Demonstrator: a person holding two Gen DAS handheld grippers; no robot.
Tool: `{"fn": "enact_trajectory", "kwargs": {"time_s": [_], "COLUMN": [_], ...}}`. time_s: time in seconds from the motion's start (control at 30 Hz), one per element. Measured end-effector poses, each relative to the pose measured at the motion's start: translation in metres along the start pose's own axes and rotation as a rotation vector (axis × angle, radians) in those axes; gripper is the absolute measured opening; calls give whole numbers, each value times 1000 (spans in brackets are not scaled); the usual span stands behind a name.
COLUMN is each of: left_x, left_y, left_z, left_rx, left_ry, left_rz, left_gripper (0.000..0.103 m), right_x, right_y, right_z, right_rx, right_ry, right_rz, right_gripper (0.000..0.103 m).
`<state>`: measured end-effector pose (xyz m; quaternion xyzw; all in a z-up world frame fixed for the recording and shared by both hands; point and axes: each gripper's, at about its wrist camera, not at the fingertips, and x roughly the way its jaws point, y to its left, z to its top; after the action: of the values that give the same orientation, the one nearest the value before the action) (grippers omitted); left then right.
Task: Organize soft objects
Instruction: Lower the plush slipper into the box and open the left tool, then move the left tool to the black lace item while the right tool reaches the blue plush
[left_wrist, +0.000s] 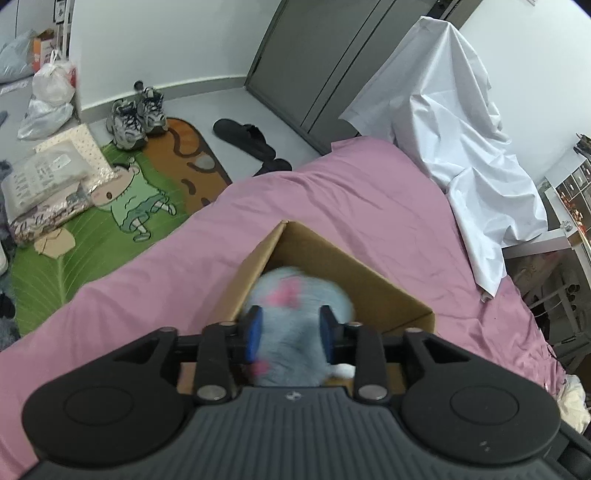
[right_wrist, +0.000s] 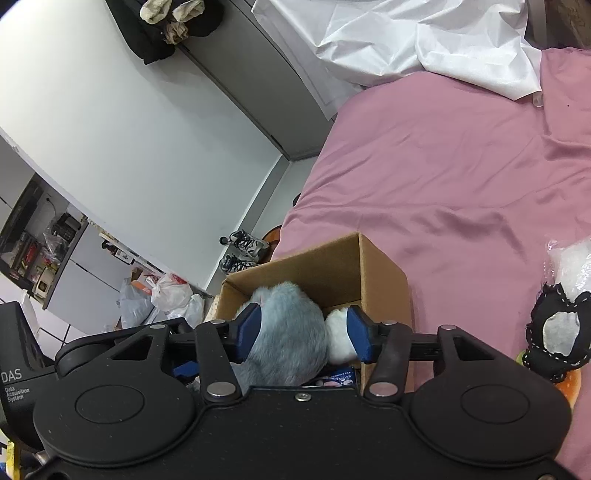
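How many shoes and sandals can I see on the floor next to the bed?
3: a pair of grey sneakers stands by the wall at the orange mat's edge, and one black sandal lies on the grey floor nearer the bed. A second sandal may be hidden behind the pink bedsheet.

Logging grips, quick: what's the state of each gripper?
Left gripper: open, blue plush toy loose between its jaws.
Right gripper: around the same toy, grip cannot be told.

Sneakers (left_wrist: 135, 116) and black slippers (left_wrist: 251, 142) lie on the floor; white sheet (left_wrist: 461, 122) drapes furniture.
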<state>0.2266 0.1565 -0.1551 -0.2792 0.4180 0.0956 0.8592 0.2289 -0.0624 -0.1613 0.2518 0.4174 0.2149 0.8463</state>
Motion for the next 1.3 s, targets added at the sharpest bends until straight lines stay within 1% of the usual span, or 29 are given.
{"fn": "enact_trajectory", "kwargs": {"time_s": [0.1,0.17,0.2,0.23,0.27,0.3,0.37,0.47,0.53,0.63,0.73,0.83,0.87,0.93,1.1,1.13,1.3], "left_x": [-13,-22,-28,-34,-39,-45,-54,-65,-70,-78,-84,-91,-93,-97,-107,-108,-113], "left_y": [-5,-9,-12,-14,-16,-18,-23,-28,-32,-40,-45,-49,-52,-55,-67,-70,-85], "left_z": [0,0,1,2,3,5,5,4,1,-3,-6,-10,-11,-14,-22,-23,-31], "left_rx": [2,10,13,14,16,20,29,27,28,44,31,34,36,39,44,46,69], "left_ry": [-20,-44,-54,-63,-71,-78,-88,-88,-88,-89,-78,-69,-66,-64,-91,-97,-141], "left_rz": [13,39,47,49,50,54,67,95,103,114,133,135,138,135,143,141,143], "left_gripper": [52,66,70,76,80,82,86,90,91,94,96,97,98,102,103,103,103], "right_x": [-6,-17,-17,-20,-22,-25,-35,-43,-56,-65,-77,-89,-93,-102,-118,-124,-133], "right_y": [3,6,6,6,6,5,3,4,4,4,1,-4,-4,-4,-11,-14,-24], "right_z": [3,5,5,6,7,9,15,19,23,25,29,36,38,42,55,59,63], "right_rx": [0,-11,-11,-12,-14,-16,-18,-35,-70,-90,-96,-72,-76,-102,-163,-197,-232], "right_ry": [-4,-18,-18,-20,-19,-18,-16,-17,-16,-10,-5,23,18,1,-13,-18,-31], "right_rz": [8,23,23,26,27,23,6,3,-13,-23,-16,29,35,20,-8,-27,-42], "right_gripper": [57,63,64,66,67,68,74,83,87,91,98,99,101,103,103,103,103]}}
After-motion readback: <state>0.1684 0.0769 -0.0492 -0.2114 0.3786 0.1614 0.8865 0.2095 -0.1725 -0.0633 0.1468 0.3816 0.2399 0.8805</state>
